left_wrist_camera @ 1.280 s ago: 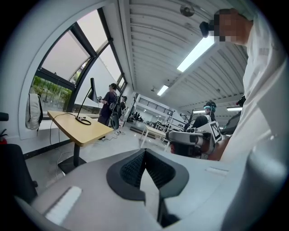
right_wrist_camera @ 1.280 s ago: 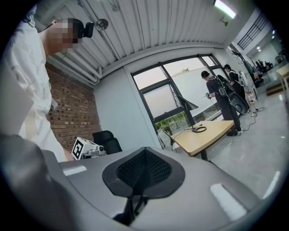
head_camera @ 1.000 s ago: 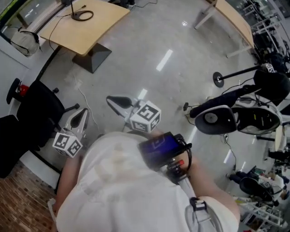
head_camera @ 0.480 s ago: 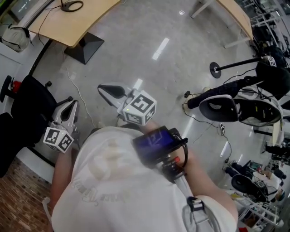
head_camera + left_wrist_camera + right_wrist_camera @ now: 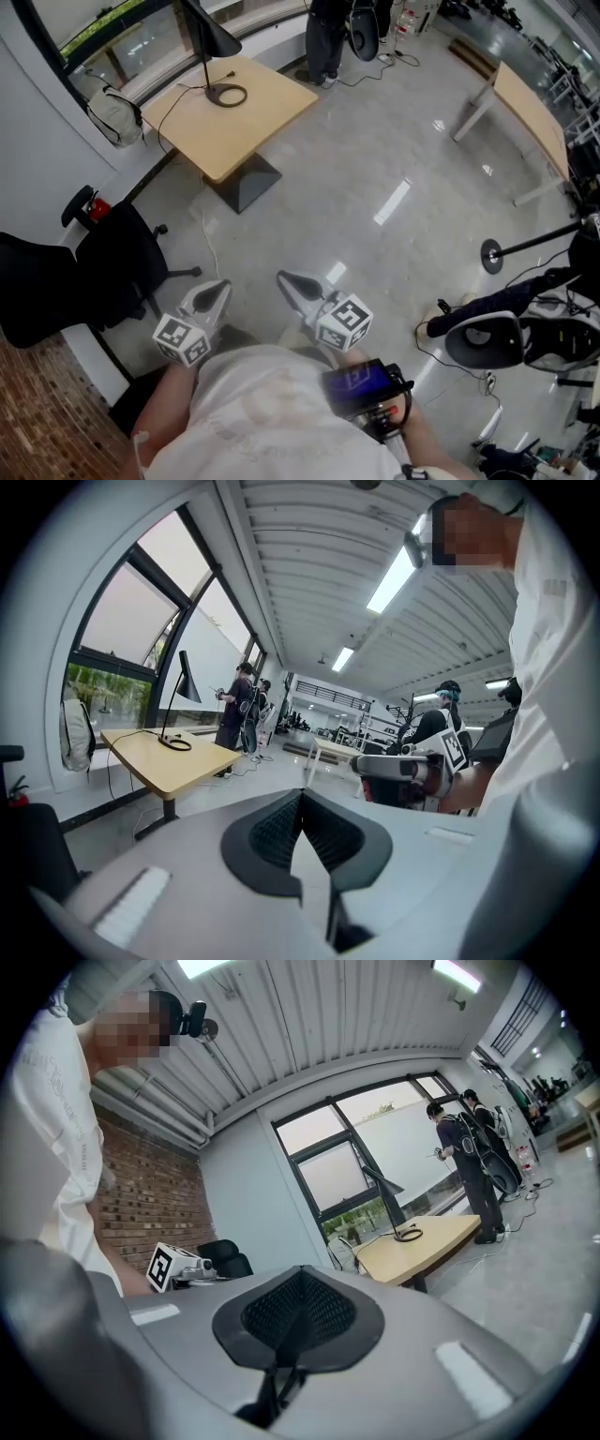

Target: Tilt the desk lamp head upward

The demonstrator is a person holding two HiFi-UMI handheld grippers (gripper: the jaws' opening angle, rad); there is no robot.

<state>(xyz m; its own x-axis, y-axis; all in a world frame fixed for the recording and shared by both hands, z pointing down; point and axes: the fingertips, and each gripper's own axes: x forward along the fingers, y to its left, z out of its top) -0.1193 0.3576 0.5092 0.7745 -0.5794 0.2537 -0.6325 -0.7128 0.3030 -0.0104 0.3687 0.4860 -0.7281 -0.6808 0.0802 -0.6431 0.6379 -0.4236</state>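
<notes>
The gripper views show the left gripper (image 5: 299,796) and right gripper (image 5: 301,1276) pressed together and empty, and 2 people (image 5: 464,1162) whole behind the desk lamp (image 5: 386,1185) and its table (image 5: 427,1235).

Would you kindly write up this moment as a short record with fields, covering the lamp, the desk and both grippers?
lamp: the desk lamp stands on the wooden desk by the window, head tipped downward
left gripper: left gripper, jaws together, nothing between them
right gripper: right gripper, jaws together, nothing between them, aimed towards the desk
gap: open floor lies between both grippers and the desk
contact: neither gripper touches the lamp
task: tilting not yet begun
</notes>
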